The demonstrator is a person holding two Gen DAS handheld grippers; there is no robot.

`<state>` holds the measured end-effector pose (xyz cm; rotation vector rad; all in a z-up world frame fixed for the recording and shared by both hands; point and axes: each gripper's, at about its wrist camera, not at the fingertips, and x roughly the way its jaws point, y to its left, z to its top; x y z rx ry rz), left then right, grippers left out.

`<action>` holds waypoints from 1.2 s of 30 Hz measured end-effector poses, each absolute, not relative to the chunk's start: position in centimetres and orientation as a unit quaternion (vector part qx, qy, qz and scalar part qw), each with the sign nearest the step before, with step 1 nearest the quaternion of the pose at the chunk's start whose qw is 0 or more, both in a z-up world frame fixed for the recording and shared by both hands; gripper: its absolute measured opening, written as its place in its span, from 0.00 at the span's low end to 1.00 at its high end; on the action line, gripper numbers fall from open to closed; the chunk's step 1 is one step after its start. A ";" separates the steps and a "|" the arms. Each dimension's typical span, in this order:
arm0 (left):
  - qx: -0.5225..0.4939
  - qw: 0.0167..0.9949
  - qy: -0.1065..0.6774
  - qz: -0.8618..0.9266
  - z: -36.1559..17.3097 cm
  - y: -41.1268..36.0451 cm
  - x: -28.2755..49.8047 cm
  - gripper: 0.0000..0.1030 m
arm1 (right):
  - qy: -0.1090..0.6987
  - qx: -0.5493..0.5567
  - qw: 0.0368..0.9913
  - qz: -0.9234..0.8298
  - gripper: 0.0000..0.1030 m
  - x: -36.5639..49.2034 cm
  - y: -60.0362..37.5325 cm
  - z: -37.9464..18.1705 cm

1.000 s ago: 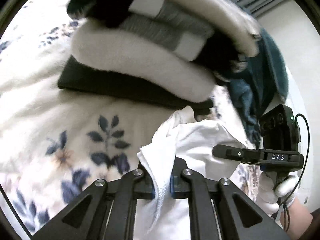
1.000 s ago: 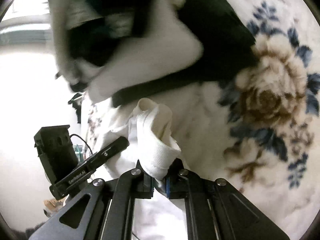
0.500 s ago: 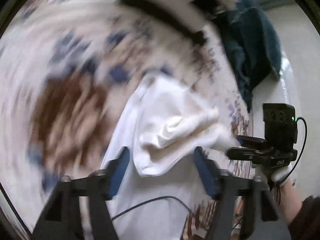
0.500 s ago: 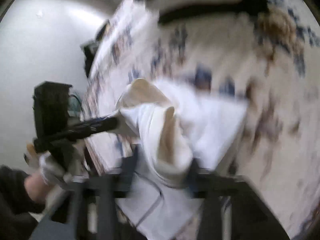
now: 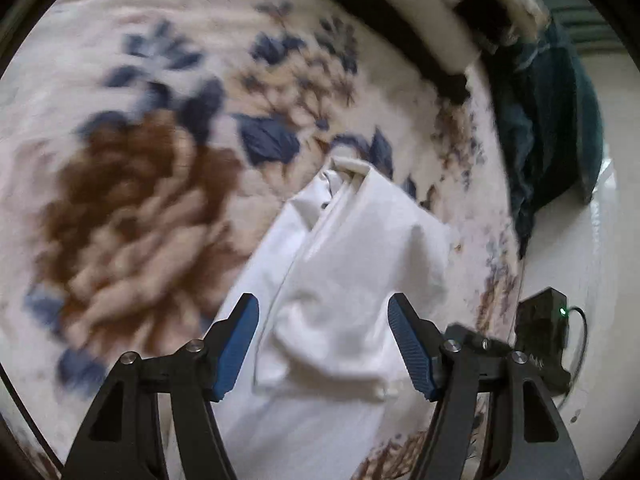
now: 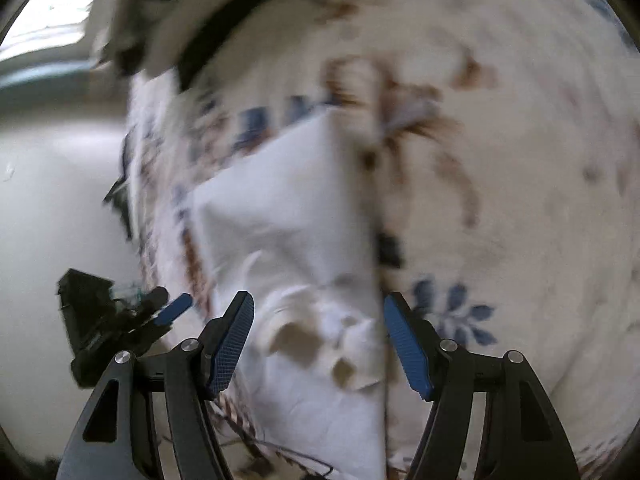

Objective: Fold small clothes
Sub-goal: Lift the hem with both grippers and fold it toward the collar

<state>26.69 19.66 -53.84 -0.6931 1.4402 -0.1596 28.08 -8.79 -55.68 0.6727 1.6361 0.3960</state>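
The white garment (image 5: 340,280) is laid partly folded on the floral bed cover (image 5: 132,208), near its edge. The left gripper (image 5: 322,344) and right gripper (image 6: 318,340) are held above it, fingers apart, nothing gripped. The loose bunched fold may spring open if left unpressed. The stacked clothes (image 5: 420,12) are sharper in the left view.

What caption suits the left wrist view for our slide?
Left gripper, jaws open, above a folded white garment on a floral blanket.
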 end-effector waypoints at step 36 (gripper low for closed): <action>-0.384 0.664 0.641 -0.021 -53.7 16.2 21.3 0.02 | 0.704 0.358 0.601 0.123 0.14 21.4 -10.1 -56.3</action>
